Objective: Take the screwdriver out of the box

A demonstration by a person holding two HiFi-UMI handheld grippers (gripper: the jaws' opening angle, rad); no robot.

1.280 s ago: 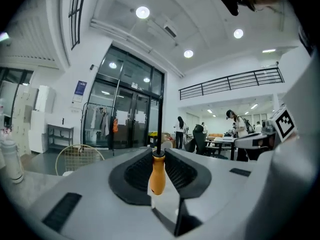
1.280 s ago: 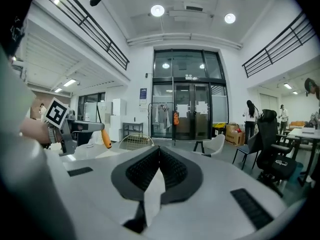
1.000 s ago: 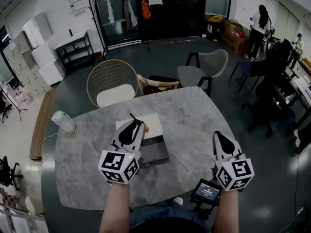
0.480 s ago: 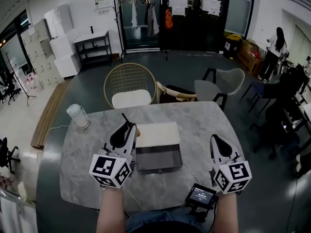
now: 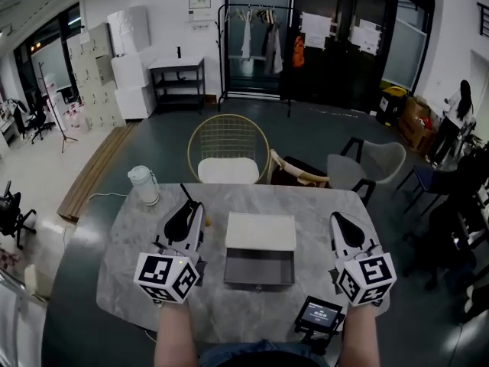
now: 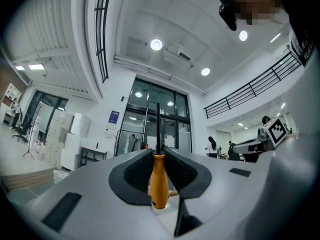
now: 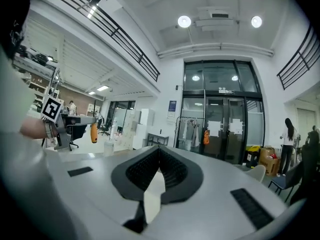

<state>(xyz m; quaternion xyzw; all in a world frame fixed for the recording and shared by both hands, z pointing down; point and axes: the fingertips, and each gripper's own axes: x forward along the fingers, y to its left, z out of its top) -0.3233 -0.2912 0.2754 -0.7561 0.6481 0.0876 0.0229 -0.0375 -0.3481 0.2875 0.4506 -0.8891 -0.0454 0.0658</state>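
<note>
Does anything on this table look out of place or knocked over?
Nothing stands out. The box sits open on the table, the white jug stands upright at the far left, and the screwdriver is clamped straight in the left gripper.

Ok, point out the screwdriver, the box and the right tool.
screwdriver (image 6: 159,184), left gripper view, on its orange handle.
box (image 5: 260,231), head view, on its white top.
right tool (image 7: 159,151), right gripper view, between its closed tips.
</note>
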